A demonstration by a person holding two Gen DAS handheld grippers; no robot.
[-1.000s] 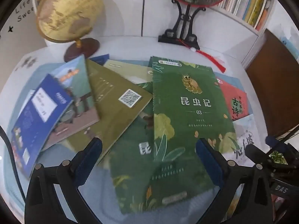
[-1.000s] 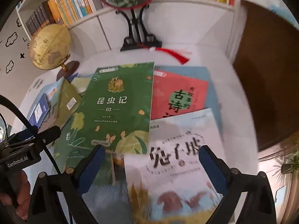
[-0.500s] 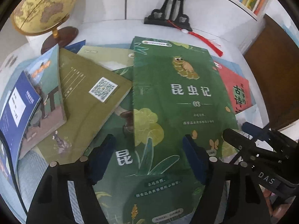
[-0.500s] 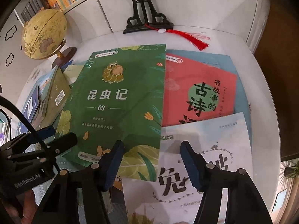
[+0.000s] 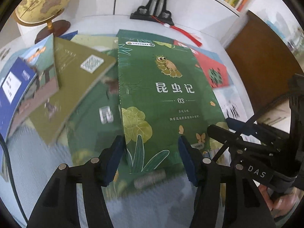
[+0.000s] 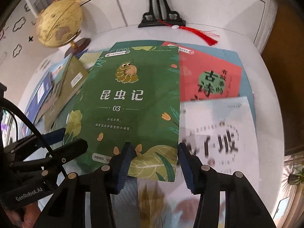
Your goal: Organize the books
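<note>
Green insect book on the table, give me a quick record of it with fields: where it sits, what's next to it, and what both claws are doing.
item: green insect book, marked 03
position: lying flat on top of the pile, cover up
under it: another green book
its left: olive book with QR code, blue book
its right: red book, white book
left claw: open, fingers straddling the book's near edge
right claw: open, at the book's near right corner
behind: globe, black stand with red tassel
</note>
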